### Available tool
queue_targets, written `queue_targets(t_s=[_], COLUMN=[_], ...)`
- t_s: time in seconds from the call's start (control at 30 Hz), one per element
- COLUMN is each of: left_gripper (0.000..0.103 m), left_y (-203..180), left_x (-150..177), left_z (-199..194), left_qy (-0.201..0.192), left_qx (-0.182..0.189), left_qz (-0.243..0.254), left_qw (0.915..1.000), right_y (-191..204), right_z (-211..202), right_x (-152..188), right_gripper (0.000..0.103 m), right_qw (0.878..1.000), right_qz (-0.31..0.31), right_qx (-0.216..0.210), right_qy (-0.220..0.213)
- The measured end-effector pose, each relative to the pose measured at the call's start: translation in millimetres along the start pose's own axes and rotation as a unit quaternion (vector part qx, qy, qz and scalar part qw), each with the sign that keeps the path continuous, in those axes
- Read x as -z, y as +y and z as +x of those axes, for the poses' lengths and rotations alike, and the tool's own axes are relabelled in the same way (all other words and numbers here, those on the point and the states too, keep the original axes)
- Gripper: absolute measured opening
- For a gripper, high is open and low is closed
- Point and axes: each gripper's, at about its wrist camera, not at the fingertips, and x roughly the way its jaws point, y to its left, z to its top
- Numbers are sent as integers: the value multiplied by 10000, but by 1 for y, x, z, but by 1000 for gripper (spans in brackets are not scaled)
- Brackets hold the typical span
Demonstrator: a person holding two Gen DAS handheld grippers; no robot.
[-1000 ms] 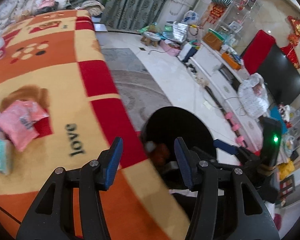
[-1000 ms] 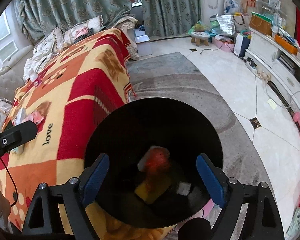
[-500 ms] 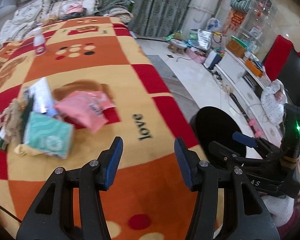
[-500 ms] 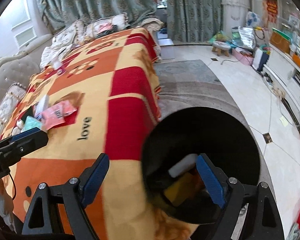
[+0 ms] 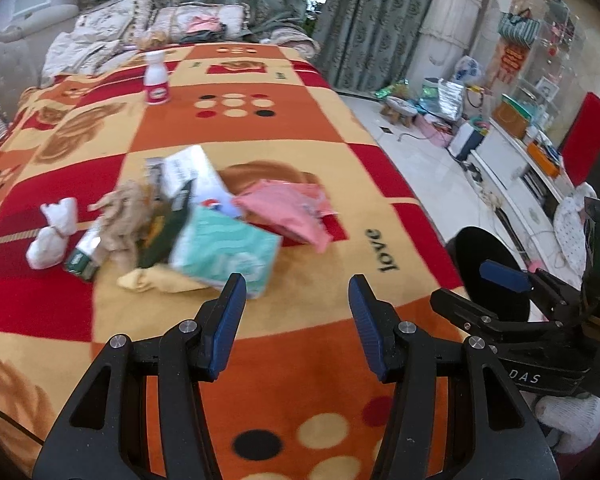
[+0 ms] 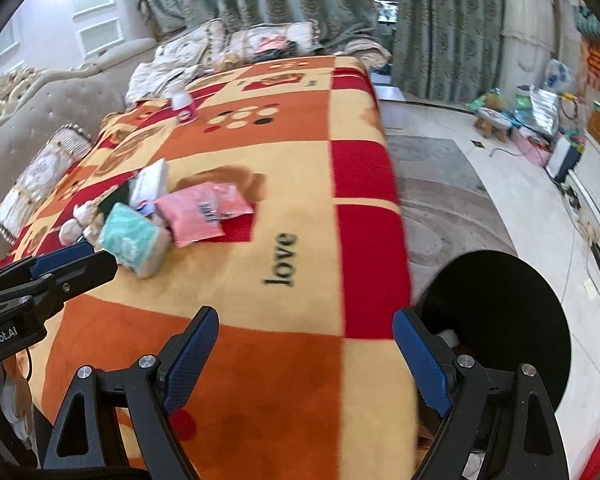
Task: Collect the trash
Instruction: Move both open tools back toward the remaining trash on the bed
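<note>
A pile of trash lies on the patterned blanket [image 5: 332,136]: a teal tissue pack [image 5: 224,254], a pink packet [image 5: 288,212], a white carton [image 5: 192,172], crumpled tan paper [image 5: 124,216] and a white wad [image 5: 52,236]. My left gripper [image 5: 296,316] is open and empty, just short of the tissue pack. My right gripper [image 6: 304,356] is open and empty over the blanket's near edge; the pile shows ahead-left in the right wrist view, with the tissue pack [image 6: 134,242] and pink packet [image 6: 198,216]. The black bin [image 6: 500,320] stands on the floor to the right, also seen in the left wrist view [image 5: 488,272].
A white bottle [image 5: 156,84] stands far back on the blanket. Cushions and a sofa [image 6: 60,96] lie behind and to the left. A TV cabinet [image 5: 512,168] and floor clutter line the right side. A grey rug [image 6: 440,208] lies between blanket and cabinet.
Both grippers swung left, away from above the black bin and toward the trash pile. The bin moved to the right edge of both views. Both jaws stayed open.
</note>
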Motion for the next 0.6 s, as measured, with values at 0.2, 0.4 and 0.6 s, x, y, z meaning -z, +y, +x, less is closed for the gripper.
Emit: queue_targets(t_s=[0.2, 0.4, 0.6], left_gripper=[52, 52, 52], left_y=[33, 62, 95], left_x=[5, 11, 17], left_z=[-11, -18, -25], left_qy=[-61, -91, -98], left_qx=[-211, -372, -570], left_qz=[-221, -438, -596], left_qw=[9995, 9983, 9965], right_y=[31, 60, 84], right_z=[9, 19, 30], right_x=[-5, -11, -19], right_gripper=[87, 87, 87], right_qw=[9995, 9983, 9969], right_qz=[-282, -525, -694], right_qx=[-137, -252, -359], right_qy=[32, 74, 124])
